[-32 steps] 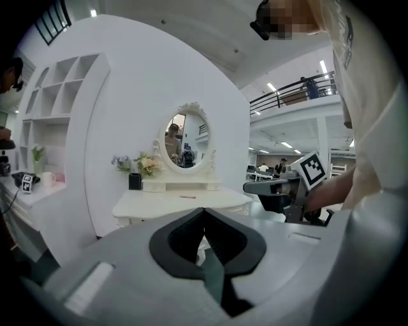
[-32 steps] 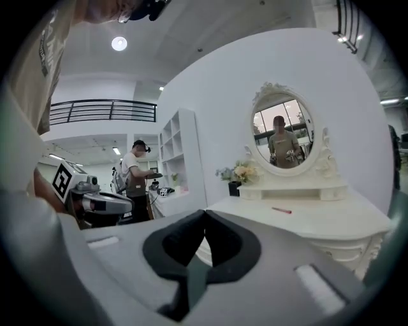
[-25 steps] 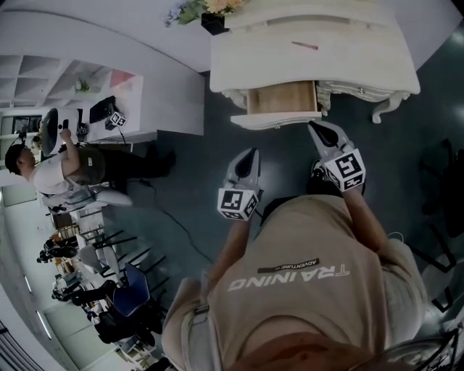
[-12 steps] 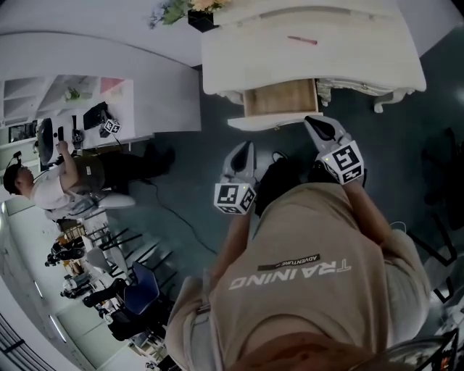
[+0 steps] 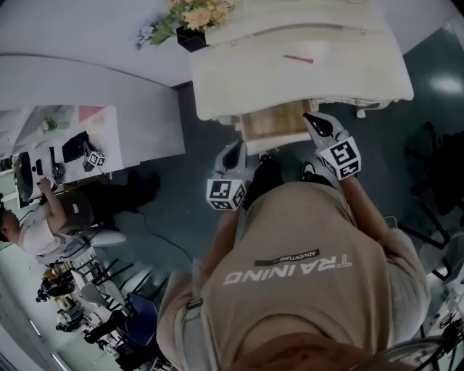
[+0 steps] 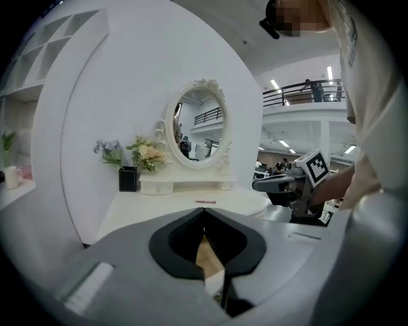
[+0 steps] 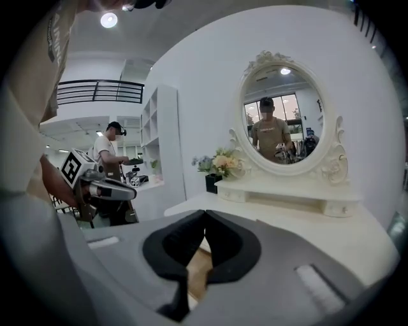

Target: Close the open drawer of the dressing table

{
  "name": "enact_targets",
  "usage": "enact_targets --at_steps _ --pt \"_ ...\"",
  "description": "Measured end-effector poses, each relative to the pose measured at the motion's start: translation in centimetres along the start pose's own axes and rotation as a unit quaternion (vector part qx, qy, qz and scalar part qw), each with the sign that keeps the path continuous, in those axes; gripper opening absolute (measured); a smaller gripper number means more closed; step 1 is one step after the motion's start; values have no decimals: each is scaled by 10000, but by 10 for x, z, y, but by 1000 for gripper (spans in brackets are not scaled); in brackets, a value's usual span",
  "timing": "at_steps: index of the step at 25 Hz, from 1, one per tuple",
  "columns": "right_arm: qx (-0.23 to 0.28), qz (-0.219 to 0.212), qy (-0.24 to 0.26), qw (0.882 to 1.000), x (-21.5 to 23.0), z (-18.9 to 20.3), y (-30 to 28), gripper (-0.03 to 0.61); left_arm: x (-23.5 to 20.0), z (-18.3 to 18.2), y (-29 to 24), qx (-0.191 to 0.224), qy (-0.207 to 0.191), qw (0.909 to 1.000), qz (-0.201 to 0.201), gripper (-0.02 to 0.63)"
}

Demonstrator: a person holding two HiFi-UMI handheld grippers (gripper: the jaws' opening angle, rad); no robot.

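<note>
Looking steeply down past a person's tan shirt (image 5: pixel 290 290), two handheld grippers reach forward, each carrying a black-and-white marker cube (image 5: pixel 226 194). The left gripper (image 5: pixel 235 147) has its fingers clenched together, nothing between them, and it is stopped just short of the left front corner of the drawer (image 5: pixel 275 122). The right gripper (image 5: pixel 314 118) is likewise pressed closed and empty, its tip at the drawer's right front corner; contact cannot be judged. The drawer stands pulled out from under the dressing table (image 5: pixel 217 80), its bare wooden inside showing. On the table's white surface lies a thin pink stick (image 5: pixel 298 59). At the back left corner are flowers (image 5: pixel 196 13) in a black pot (image 5: pixel 190 38). Behind stands an oval mirror (image 7: pixel 284 108). Another person (image 5: pixel 43 217) is well off to the left
</note>
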State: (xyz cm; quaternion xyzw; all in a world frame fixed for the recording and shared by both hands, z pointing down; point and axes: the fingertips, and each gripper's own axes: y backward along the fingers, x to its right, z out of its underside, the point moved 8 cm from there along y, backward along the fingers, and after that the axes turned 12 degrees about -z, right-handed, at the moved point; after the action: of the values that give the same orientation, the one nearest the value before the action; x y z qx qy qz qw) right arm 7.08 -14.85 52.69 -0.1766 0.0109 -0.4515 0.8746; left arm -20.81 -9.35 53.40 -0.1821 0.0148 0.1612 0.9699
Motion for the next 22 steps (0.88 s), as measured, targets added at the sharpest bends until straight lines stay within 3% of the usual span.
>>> enact_targets --at_steps 7,14,18,22 --pt "32 860 -312 9958 36 -22 -40 -3 -52 -26 -62 92 -171 9982 565 6" --pt "-340 1280 -733 9885 49 -5 -68 -3 -97 2 -92 -521 -206 9925 1089 6" --pt "-563 1290 -1063 9843 47 16 -64 -3 -102 13 -102 -801 -234 9900 1141 6" --pt "-828 1039 -1457 9804 50 47 -66 -3 -88 30 -114 -1161 -316 9855 1192 6"
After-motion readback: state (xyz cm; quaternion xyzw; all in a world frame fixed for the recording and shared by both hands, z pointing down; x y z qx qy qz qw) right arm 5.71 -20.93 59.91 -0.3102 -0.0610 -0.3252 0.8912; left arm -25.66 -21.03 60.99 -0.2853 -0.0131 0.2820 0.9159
